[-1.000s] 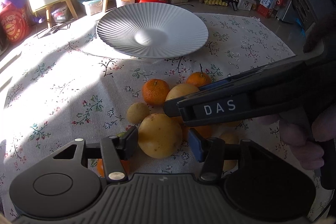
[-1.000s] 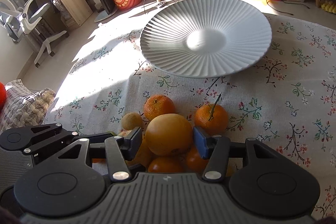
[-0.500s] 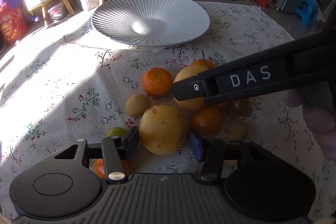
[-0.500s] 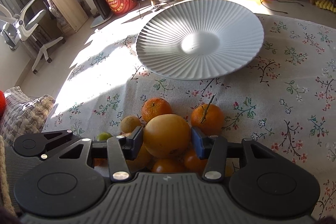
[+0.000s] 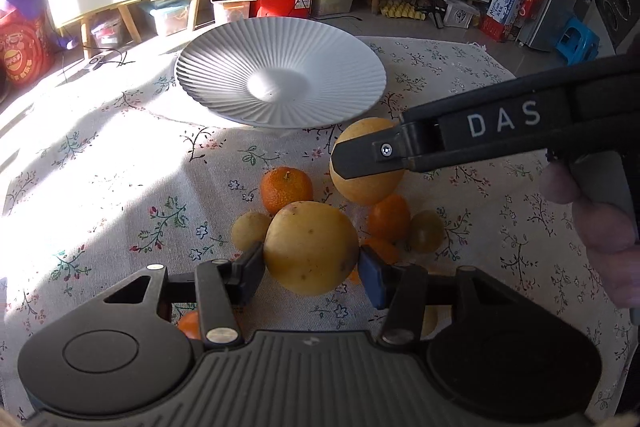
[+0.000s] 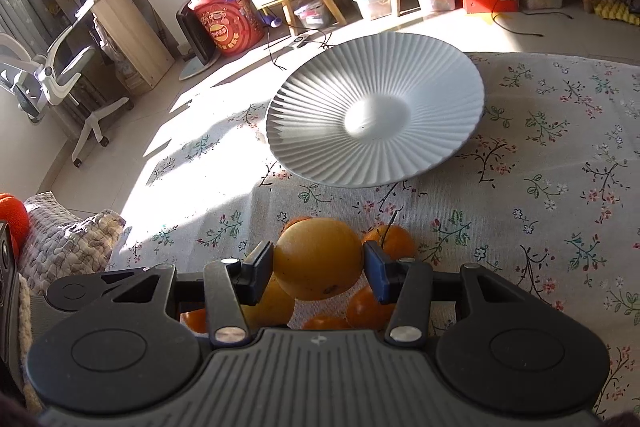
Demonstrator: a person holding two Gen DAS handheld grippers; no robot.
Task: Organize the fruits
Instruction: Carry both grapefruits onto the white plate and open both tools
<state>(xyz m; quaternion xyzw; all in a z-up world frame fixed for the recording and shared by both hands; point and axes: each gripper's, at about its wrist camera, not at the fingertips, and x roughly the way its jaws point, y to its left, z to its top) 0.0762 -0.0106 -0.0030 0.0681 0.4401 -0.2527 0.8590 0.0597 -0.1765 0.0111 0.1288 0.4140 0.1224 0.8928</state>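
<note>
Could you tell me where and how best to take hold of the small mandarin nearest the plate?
Grip the mandarin across its widest part, coming down from above and from the plate side. It is round and sits stem up, so the middle gives the surest hold. Bare cloth shows to its left and beyond it, while a small yellow fruit crowds its near side.

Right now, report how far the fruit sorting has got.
Done: nothing yet; the plate holds no fruit. In hand: the left gripper clamps a yellow fruit, and the right gripper clamps an orange fruit. Left: the small oranges and other pieces on the cloth.
</note>
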